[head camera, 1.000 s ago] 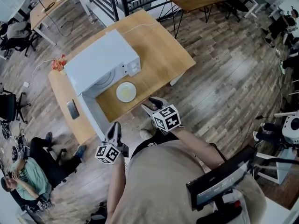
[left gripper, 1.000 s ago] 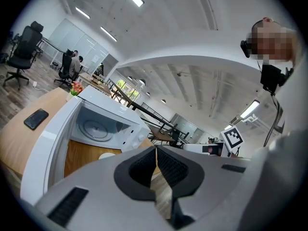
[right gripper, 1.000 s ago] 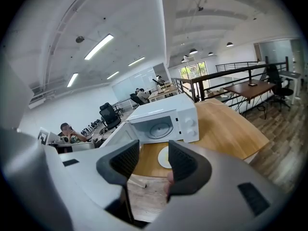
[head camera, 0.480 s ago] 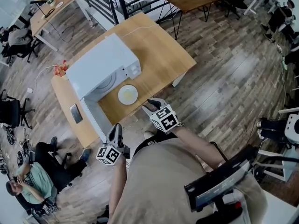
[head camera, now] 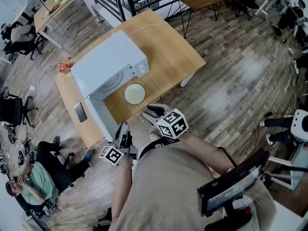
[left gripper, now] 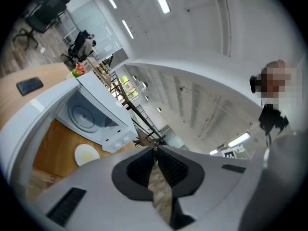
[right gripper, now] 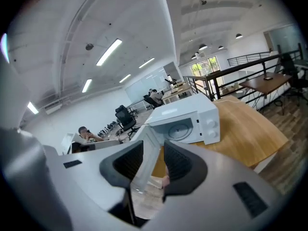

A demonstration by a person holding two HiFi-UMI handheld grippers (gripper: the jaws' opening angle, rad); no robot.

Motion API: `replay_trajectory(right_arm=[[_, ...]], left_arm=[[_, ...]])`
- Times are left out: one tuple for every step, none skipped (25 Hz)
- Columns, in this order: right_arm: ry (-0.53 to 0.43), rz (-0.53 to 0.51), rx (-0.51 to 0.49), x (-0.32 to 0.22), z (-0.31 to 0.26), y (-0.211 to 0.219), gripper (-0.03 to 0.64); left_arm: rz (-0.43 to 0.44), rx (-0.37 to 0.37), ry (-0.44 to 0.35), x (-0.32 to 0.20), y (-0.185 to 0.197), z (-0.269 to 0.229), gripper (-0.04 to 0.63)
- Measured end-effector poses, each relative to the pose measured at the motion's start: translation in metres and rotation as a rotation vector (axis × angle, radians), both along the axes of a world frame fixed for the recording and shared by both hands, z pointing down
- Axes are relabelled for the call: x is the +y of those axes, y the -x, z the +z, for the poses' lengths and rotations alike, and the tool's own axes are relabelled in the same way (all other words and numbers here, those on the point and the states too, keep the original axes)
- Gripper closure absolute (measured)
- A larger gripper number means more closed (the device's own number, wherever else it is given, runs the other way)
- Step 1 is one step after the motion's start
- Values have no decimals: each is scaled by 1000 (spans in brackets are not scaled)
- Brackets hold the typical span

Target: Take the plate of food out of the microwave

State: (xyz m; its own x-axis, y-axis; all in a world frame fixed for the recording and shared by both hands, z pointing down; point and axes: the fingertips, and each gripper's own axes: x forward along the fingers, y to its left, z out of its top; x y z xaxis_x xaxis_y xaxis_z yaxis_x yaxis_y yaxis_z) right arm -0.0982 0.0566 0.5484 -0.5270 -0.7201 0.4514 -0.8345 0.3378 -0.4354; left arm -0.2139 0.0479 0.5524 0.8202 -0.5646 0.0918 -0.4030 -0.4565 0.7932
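The microwave (head camera: 108, 61) sits on the left part of the surface (head camera: 173, 57), its door (head camera: 101, 118) swung open toward the near edge. The plate (head camera: 134, 93) lies on the surface just outside the open cavity, right of the door. A phone (head camera: 80, 112) lies left of the door. Flowers (head camera: 65, 66) stand just left of the microwave.

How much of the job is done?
Done: the plate of food sits on the table, outside the microwave. In hand: nothing. The left gripper is shut and empty; the right gripper has just been closing with nothing between its jaws. Left: the microwave door stands open, perhaps to shut.
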Motion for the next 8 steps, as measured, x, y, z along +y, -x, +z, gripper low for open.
replay_trajectory(right_arm=[[-14,-25,-35,0,-10,9,474],[-31,-51,-68,0,-19,17,474],[-48,-76,-97,0,-29,25,474],[-63,-99,-123,0,-37,33,474],[-75,-120,-147,-1,-44,39,474],[-84,-139,-172,-3,-50,46,474],[-91,-158,-197,-5,-55,52,474],[-97,-177,-223,-7,-61,59,474]], left_arm=[[1,64,16,-2,-2,-7,588],[7,136,31,-3,-6,-15,572],[17,219,46,-3,-11,-25,526],[29,307,60,-2,-16,-37,487],[40,387,68,-1,-22,-49,455],[52,457,68,0,-27,-62,425],[64,520,64,0,-33,-76,404],[76,580,56,1,-38,-89,390]])
